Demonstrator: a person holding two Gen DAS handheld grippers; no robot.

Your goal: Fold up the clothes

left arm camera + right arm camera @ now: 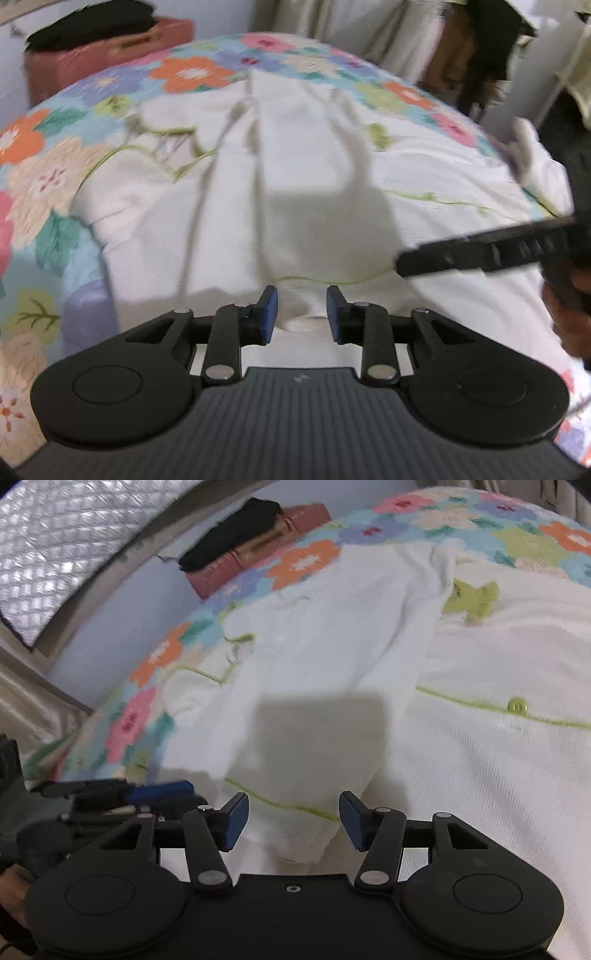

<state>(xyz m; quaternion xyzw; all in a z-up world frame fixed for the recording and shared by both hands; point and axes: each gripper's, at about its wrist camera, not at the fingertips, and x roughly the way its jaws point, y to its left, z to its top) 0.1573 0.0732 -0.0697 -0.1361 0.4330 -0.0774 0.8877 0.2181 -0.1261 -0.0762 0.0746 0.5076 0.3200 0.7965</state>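
In the left wrist view, the left tool (pixel 301 314) stands open with nothing gripped, just above the white garment (pixel 288 177) that lies spread on the floral bedspread (pixel 48 155). In the right wrist view, the right tool (pixel 293 821) is also open and empty, over a folded edge of the garment; a green button (pixel 517 705) shows on it.

L gripper (pixel 302 314) & R gripper (pixel 293 821) both gaping, side-by-side.

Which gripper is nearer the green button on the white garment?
Right. The right gripper faces the garment's folded hem, with the green button ahead to its right. The left gripper sits further left; its view shows no button.
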